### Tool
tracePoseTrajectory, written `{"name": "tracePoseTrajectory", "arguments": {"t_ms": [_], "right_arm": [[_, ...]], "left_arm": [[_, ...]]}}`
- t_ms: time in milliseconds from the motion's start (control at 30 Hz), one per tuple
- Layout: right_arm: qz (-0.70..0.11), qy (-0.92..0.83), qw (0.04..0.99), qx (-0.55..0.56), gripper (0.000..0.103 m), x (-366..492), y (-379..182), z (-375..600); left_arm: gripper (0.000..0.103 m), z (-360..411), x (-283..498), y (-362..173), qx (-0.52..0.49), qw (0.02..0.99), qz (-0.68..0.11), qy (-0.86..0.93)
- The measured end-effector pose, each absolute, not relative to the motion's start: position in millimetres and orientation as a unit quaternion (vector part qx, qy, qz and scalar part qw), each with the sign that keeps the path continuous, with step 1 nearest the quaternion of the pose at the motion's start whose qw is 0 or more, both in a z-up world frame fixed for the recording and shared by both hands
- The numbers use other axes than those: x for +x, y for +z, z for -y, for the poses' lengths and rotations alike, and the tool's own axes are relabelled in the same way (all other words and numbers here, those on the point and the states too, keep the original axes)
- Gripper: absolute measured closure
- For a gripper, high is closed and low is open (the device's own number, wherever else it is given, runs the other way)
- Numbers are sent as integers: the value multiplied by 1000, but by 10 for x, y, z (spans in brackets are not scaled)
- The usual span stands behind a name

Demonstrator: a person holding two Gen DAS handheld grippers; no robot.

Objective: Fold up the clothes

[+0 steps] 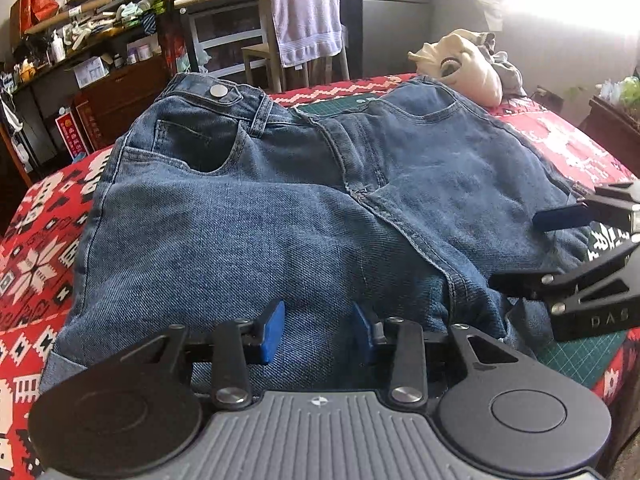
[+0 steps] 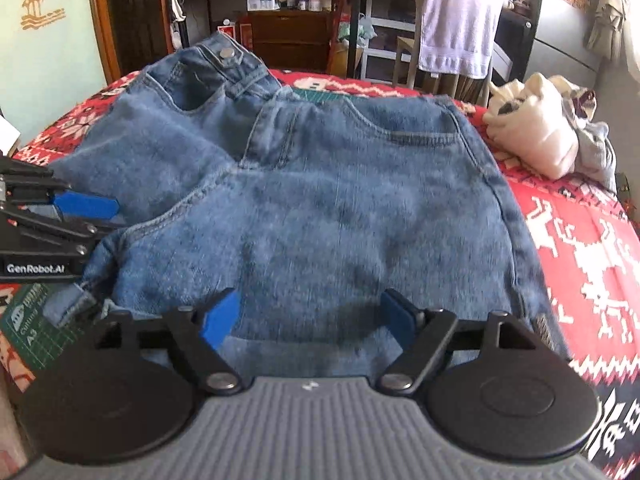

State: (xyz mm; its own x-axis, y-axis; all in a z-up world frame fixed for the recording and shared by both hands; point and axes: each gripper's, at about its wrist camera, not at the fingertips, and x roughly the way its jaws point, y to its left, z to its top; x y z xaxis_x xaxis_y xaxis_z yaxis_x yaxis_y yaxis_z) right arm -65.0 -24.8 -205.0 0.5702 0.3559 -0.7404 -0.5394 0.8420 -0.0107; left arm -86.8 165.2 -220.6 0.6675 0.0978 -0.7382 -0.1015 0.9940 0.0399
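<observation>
Hovering over the near edge of the blue denim jeans (image 1: 248, 216) on the red patterned bedspread (image 1: 36, 264), the left gripper (image 1: 316, 334) and right gripper (image 2: 310, 318) both stand open, empty, likely needing fresh holds for another fold.

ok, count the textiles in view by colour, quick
Blue: 1, the jeans
Lilac: 1, the towel over the chair
Cream: 1, the bundled garment
Grey: 1, the garment beside it
Red patterned: 1, the cloth covering the surface
Total: 5
</observation>
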Motion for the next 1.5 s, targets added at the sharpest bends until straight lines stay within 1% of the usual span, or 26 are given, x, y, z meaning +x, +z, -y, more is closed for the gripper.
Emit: {"name": "tracePoseTrajectory", "arguments": {"t_ms": [67, 100, 200, 300, 333, 367, 400, 467, 567, 733, 967, 1100, 1500], "right_arm": [[-385, 250, 881, -119, 15, -671, -2073, 253], [-383, 247, 882, -119, 11, -680, -2083, 256], [-384, 238, 885, -112, 0, -669, -2113, 269], [-382, 238, 886, -110, 1, -664, -2123, 275], [-382, 240, 886, -108, 1, -658, -2121, 283], [-382, 241, 886, -105, 1, -653, -2118, 291], [-382, 243, 886, -103, 1, -647, -2115, 300], [-382, 246, 885, -98, 0, -636, -2110, 316], [-383, 243, 886, -99, 0, -638, -2113, 301], [-400, 220, 882, -115, 0, -627, -2089, 192], [-441, 235, 858, -118, 0, -501, -2044, 195], [-439, 232, 859, -124, 0, -512, -2051, 172], [-460, 210, 854, -121, 0, -446, -2040, 66]], "left_arm": [[56, -1673, -862, -2211, -9, 912, -406, 54], [55, -1667, -856, -2214, -10, 912, -406, 56], [48, -1630, -842, -2222, -7, 911, -407, 61], [39, -1653, -845, -2236, -11, 911, -408, 68], [32, -1685, -840, -2241, -20, 909, -410, 64], [22, -1680, -826, -2248, -17, 907, -416, 58], [18, -1668, -809, -2255, -11, 905, -422, 52], [3, -1675, -782, -2273, -10, 900, -431, 68], [0, -1772, -746, -2283, -41, 893, -441, 76], [0, -1761, -748, -2292, -36, 890, -448, 79], [0, -1776, -660, -2249, -42, 870, -484, 81], [0, -1775, -602, -2233, -41, 859, -504, 79], [0, -1724, -626, -2231, -53, 859, -497, 108]]}}
